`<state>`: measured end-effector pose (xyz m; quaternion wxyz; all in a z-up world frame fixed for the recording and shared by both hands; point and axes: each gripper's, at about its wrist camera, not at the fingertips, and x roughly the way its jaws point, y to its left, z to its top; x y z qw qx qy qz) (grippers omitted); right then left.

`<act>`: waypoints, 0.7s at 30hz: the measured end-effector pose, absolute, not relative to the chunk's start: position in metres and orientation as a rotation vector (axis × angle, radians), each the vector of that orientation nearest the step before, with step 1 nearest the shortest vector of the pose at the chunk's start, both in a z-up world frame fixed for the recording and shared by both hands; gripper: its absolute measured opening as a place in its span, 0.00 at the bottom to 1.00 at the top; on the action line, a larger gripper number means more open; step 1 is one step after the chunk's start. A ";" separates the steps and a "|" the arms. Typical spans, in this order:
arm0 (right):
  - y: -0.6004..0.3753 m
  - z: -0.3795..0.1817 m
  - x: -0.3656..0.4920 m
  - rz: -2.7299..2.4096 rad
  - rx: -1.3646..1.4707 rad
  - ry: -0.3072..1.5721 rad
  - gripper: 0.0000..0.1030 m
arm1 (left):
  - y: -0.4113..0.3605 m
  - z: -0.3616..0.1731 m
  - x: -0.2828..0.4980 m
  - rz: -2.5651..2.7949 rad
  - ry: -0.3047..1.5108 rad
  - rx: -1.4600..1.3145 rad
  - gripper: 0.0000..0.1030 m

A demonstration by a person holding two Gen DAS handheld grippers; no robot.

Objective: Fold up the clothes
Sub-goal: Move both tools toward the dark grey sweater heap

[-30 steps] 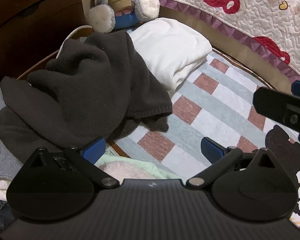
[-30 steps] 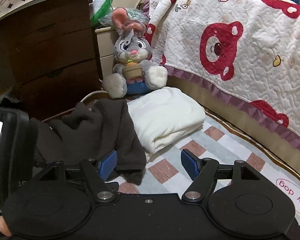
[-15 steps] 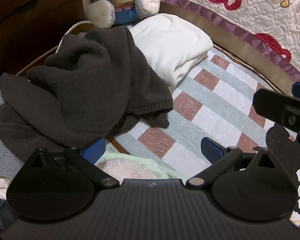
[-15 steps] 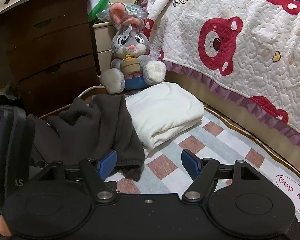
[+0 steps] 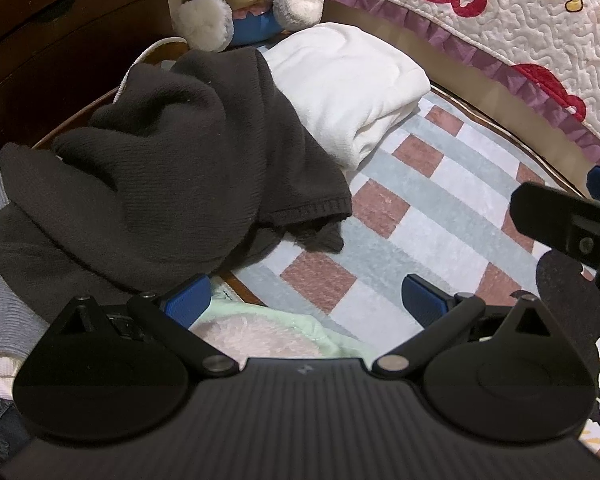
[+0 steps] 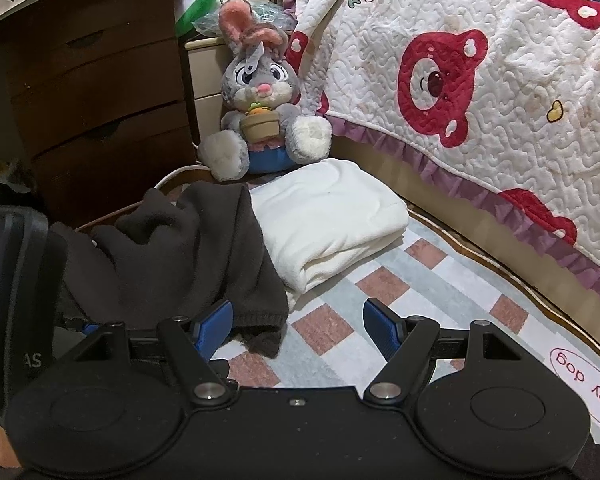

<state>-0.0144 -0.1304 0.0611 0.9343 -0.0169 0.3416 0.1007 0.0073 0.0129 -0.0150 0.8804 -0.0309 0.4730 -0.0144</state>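
Dark sweater heaped on checked rug, its far edge lapping folded white cloth. Left gripper and right gripper spread wide, empty — near sweater's hem. Pale garment below left gripper mostly hidden. Plush rabbit behind cloth.

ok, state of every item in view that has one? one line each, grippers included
left gripper: open, empty
right gripper: open, empty
dark sweater: unfolded, heaped, partly over the white garment's edge
white garment: folded, flat on the checked mat
dresser drawers: shut
plush rabbit: sitting upright
quilt: draped over the bed's side
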 end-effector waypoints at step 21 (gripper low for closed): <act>-0.136 0.043 -0.013 0.189 -0.010 0.741 0.75 | 0.104 -0.015 0.005 0.294 0.803 -0.116 0.73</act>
